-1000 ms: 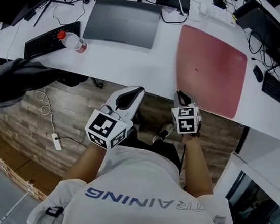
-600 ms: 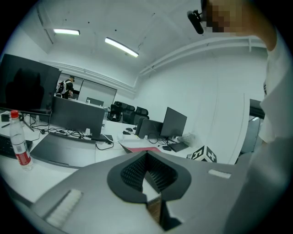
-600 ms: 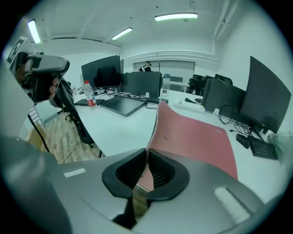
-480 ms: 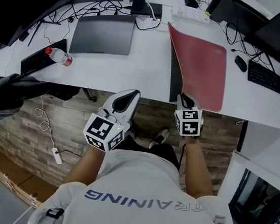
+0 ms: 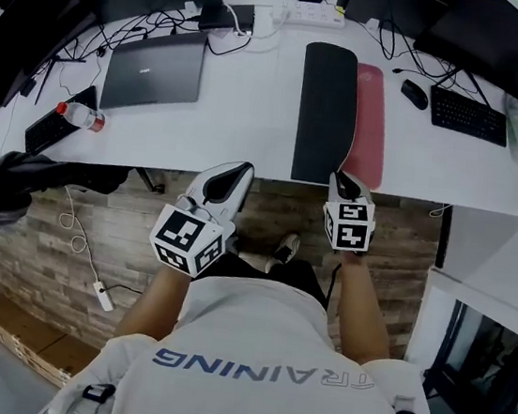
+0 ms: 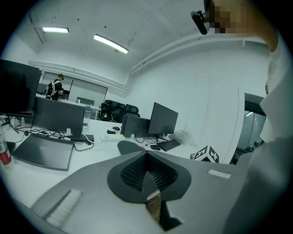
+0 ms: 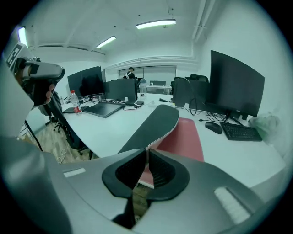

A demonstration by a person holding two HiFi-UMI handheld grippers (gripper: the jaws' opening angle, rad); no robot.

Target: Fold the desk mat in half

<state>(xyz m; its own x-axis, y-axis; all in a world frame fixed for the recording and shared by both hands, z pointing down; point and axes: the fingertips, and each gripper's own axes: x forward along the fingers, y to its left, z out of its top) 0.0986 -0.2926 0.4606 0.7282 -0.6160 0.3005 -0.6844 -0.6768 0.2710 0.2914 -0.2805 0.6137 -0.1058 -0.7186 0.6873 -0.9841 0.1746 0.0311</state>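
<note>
Right tongs [image 5: 342, 177]: nearly shut, nipping the near corner of the mat [image 5: 327, 106] at the desk's front edge; my own view shows the thin edge caught between the pads.
Left tongs [image 5: 238, 172]: shut on themselves, nothing in them, hanging out in front of the desk [image 5: 244, 105] and well clear of the mat.
Mat, where: on the desk's right part, left half raised so its black underside faces up and left, leaning over the red half that lies flat beneath.
Fold so far: I judge it about halfway; the flap stands curved, not yet laid on the red.
Feel: light and limp, I reckon. It bows in one smooth sweep from a single corner pinch, so it will sag and trail wherever I do not hold it.
Surface: the black back looks rubbery and should grip the pads; the red face looks smoother.
Where to hold: at the very corner or edge, where it is thin enough to pinch. A second hold on the flap's far corner would keep the edges square.
Watch: the mouse [image 5: 413, 93] sits just beside the red half.
</note>
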